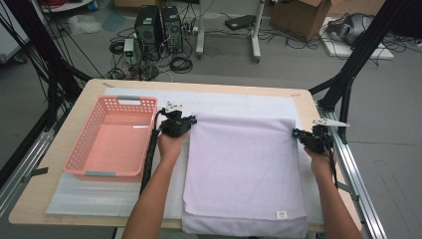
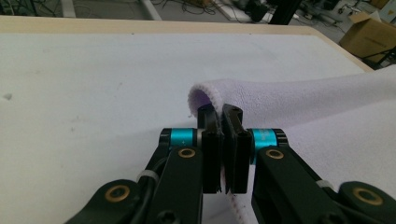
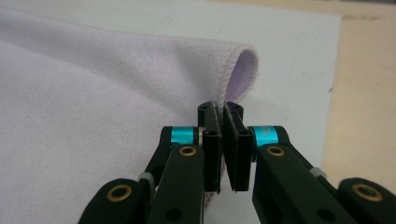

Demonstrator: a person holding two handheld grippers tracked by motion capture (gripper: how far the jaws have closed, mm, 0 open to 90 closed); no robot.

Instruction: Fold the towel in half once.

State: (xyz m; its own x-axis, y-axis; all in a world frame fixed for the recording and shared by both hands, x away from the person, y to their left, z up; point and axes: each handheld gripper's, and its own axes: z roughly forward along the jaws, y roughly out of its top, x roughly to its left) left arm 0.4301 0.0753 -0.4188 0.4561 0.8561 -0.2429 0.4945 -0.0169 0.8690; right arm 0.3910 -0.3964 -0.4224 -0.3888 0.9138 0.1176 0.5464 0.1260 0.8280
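Lilac towel (image 1: 244, 169) lay spread on the table (image 1: 74, 124), its two far corners pinched: the left tongs (image 2: 223, 140) were clamped on one, the right tongs (image 3: 224, 140) on the other. Only a thin hem sat between each pair of jaws, so a corner could probably slip free if one hand pulled ahead of the other. White sheet (image 2: 93, 79) covered the wooden top beside a pink basket (image 1: 112, 137); cables (image 1: 181, 63) and cardboard boxes (image 1: 303, 17) cluttered the floor beyond.
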